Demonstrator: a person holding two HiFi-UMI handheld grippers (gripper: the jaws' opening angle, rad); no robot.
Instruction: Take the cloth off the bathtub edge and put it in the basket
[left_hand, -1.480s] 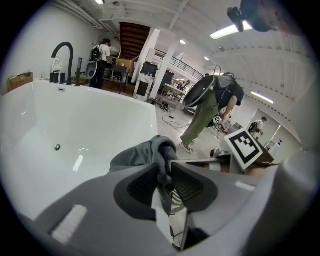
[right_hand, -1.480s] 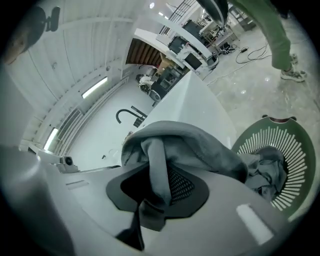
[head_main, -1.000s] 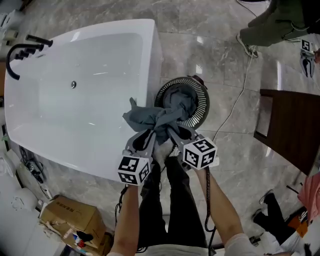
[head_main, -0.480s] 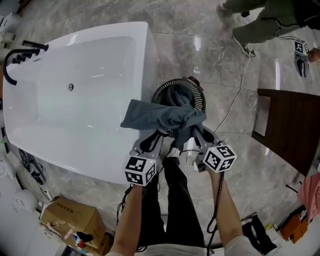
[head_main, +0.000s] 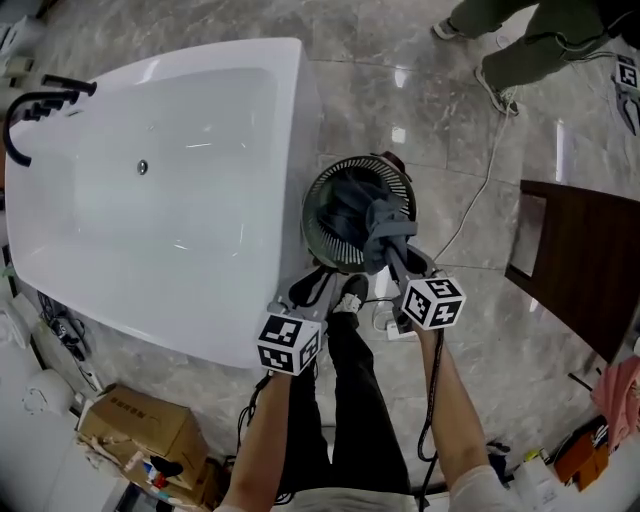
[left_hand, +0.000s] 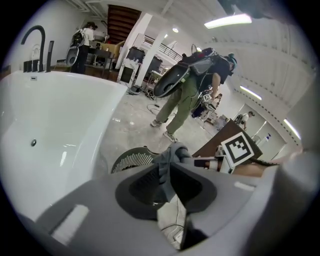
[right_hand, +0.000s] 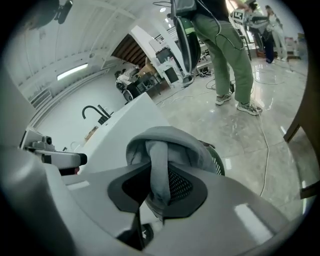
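Observation:
The grey cloth (head_main: 365, 215) is bunched and hangs down into the round dark slatted basket (head_main: 320, 195), which stands on the floor beside the white bathtub (head_main: 290, 80). My right gripper (head_main: 395, 258) is at the basket's near right rim, shut on a fold of the cloth (right_hand: 170, 145). My left gripper (head_main: 318, 285) is at the near left rim, and a thin strip of cloth (left_hand: 172, 152) is pinched between its jaws. The basket's rim (left_hand: 132, 160) shows just beyond them. A white shoe shows below the left jaws.
A black faucet (head_main: 35, 105) stands at the tub's far left end. A person in green trousers (head_main: 520, 50) stands at the top right, with a white cable (head_main: 480, 190) trailing over the marble floor. Dark wooden furniture (head_main: 585, 260) is on the right; a cardboard box (head_main: 140, 430) is at lower left.
The cloth, earlier spread out between the tub's corner and the basket, has dropped into the basket in a bunch. Both grippers have moved right and down to the basket's near rim.

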